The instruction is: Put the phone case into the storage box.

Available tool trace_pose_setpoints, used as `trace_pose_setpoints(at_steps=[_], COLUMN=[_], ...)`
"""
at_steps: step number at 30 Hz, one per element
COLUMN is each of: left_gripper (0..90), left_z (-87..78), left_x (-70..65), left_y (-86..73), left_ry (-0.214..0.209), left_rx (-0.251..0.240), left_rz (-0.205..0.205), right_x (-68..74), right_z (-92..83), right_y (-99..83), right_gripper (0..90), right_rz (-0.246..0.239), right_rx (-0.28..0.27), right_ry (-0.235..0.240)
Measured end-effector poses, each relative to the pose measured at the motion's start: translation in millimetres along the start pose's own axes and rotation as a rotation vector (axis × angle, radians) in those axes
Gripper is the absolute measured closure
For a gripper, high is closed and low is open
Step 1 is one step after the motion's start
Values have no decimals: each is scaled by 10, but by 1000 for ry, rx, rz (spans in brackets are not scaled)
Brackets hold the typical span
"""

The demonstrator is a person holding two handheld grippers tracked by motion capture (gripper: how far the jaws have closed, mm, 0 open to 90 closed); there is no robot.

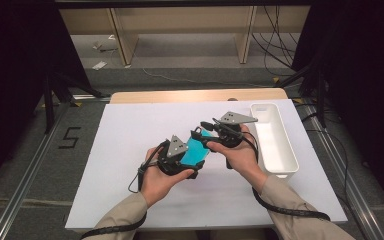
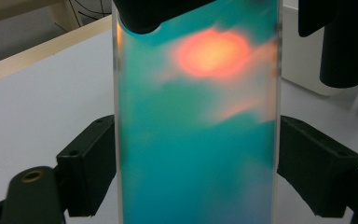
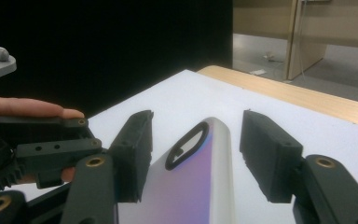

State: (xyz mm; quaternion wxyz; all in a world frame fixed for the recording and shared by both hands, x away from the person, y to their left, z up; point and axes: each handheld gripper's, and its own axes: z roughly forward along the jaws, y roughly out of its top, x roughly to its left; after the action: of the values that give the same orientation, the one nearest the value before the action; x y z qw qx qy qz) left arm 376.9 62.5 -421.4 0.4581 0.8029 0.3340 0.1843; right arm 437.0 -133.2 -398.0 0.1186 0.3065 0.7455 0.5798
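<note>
A flat teal phone case (image 1: 197, 149) with an orange patch is held above the white board between both hands. My left gripper (image 1: 192, 161) is shut on it: in the left gripper view both pads (image 2: 93, 163) press on the long edges of the case (image 2: 196, 140). My right gripper (image 1: 206, 132) reaches in from the right at the case's far end. In the right gripper view its jaws (image 3: 196, 154) stand on either side of the case's rounded end (image 3: 191, 186), which has a black oval ring. A gap shows at the right pad (image 3: 265, 154).
A long white bin (image 1: 275, 140) stands on the right of the white board (image 1: 130, 150). The wooden table edge (image 1: 195, 95) lies beyond it. Bare fingers (image 3: 32, 108) and the left gripper's body (image 3: 51, 144) sit close at the left of the right gripper view.
</note>
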Motion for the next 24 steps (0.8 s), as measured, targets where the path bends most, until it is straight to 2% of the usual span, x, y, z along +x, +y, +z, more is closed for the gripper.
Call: trace_pose_setpoints(at_steps=[6,7,12,24], left_gripper=[171,171,171,171], left_z=[-2,1,0,2], left_x=[-3,5,5,1], left_y=[3,8,16,10], left_ry=[-2,5,13,18], left_rx=[-3,-14,-27,-20], left_rz=[2,17,28,27], right_x=[-3,-7,-17,-20], right_z=[1,3,7,18], right_y=[3,2,-2,-12], right_gripper=[515,525,559,618], right_rz=[16,17,33,57], right_rx=[0,0,5,22], right_ry=[1,1,5,17])
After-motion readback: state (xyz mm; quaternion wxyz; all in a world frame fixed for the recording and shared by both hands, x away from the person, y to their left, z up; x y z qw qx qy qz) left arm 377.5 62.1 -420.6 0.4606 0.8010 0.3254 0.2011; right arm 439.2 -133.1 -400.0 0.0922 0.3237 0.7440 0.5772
